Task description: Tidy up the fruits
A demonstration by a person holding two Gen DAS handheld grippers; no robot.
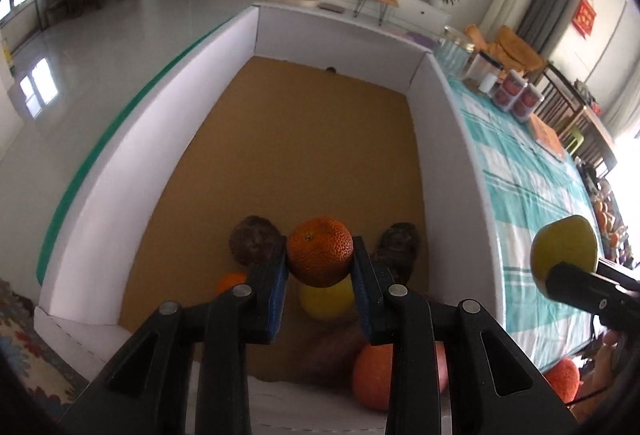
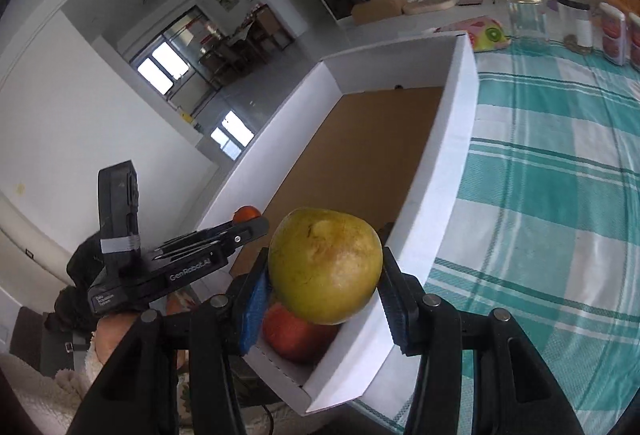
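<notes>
The left gripper (image 1: 320, 263) is clamped on a pitted orange mandarin (image 1: 320, 256), its blue pads pressed to the fruit's two sides, and holds it above the near end of a white-walled cardboard box (image 1: 120, 171) with a brown floor. On that floor, at the near end, lie two dark brown fruits, one (image 1: 255, 240) to the left of the mandarin and one (image 1: 398, 245) to its right. A small orange fruit (image 1: 231, 281) sits near the left wall, a yellow fruit (image 1: 326, 301) lies directly beneath the held mandarin, and a larger reddish-orange fruit (image 1: 374, 375) rests toward the box's near right corner. The far end of the box floor is bare cardboard.

The box stands along the left edge of a table covered with a teal-and-white checked tablecloth (image 2: 560, 195). Glass jars (image 2: 524, 15) and lidded containers stand at the table's far edge.

The right gripper (image 2: 325, 287) is closed on a yellow-green pear (image 2: 325, 271), blue pads against its flanks, holding it above the box's near right corner, over the reddish fruit there.
</notes>
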